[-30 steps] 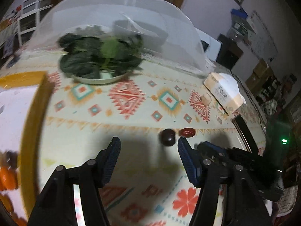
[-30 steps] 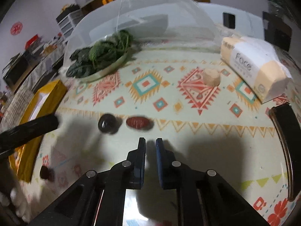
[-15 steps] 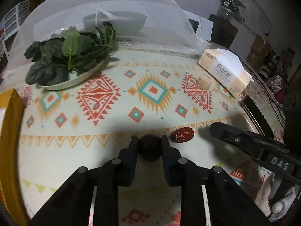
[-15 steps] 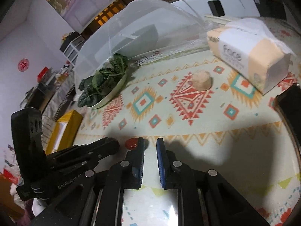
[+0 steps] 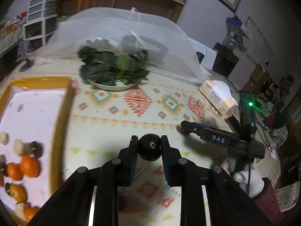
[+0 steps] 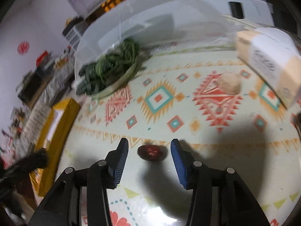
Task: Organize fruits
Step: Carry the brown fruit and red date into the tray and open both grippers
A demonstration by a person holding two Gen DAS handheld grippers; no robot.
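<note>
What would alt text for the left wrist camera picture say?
The left gripper is clamped on a dark round fruit above a patterned tablecloth. A yellow-edged tray of oranges sits left; the right gripper reaches in beside.

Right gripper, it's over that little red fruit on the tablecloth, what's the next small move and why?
Probably lower the right gripper a little and close on the red fruit. Its jaws are opening, the fruit lies on the tablecloth between the fingers, and neither pad touches it yet. The left gripper already holds the dark round fruit.
</note>
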